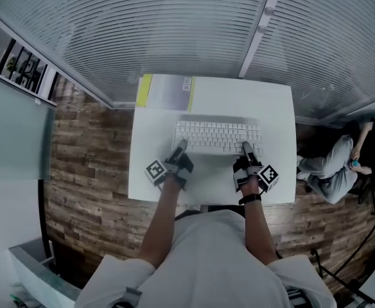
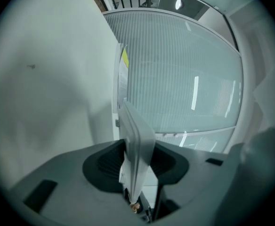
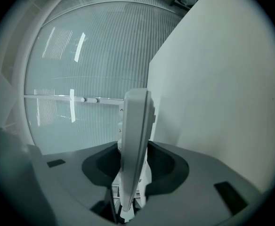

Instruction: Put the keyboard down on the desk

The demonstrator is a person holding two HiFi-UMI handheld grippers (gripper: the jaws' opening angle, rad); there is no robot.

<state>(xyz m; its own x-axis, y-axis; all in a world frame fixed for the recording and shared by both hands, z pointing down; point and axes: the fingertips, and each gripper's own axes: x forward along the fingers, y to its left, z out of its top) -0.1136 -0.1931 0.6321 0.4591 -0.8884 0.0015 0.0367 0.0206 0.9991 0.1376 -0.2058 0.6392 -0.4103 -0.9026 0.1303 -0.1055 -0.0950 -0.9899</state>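
Note:
A white keyboard (image 1: 218,136) lies flat over the middle of the white desk (image 1: 155,172); whether it touches the desktop I cannot tell. My left gripper (image 1: 178,147) is shut on its near-left edge. My right gripper (image 1: 246,149) is shut on its near-right edge. In the left gripper view the keyboard (image 2: 136,145) runs edge-on between the dark pads of the left gripper (image 2: 136,167). The right gripper view shows the same keyboard (image 3: 135,135) edge-on, clamped in the right gripper (image 3: 133,169).
A yellow-and-grey sheet (image 1: 168,92) lies at the desk's back left, behind the keyboard. A glass wall with blinds (image 1: 194,31) runs behind the desk. A person (image 1: 332,169) sits on the floor at the right. Wooden floor (image 1: 85,172) flanks the desk.

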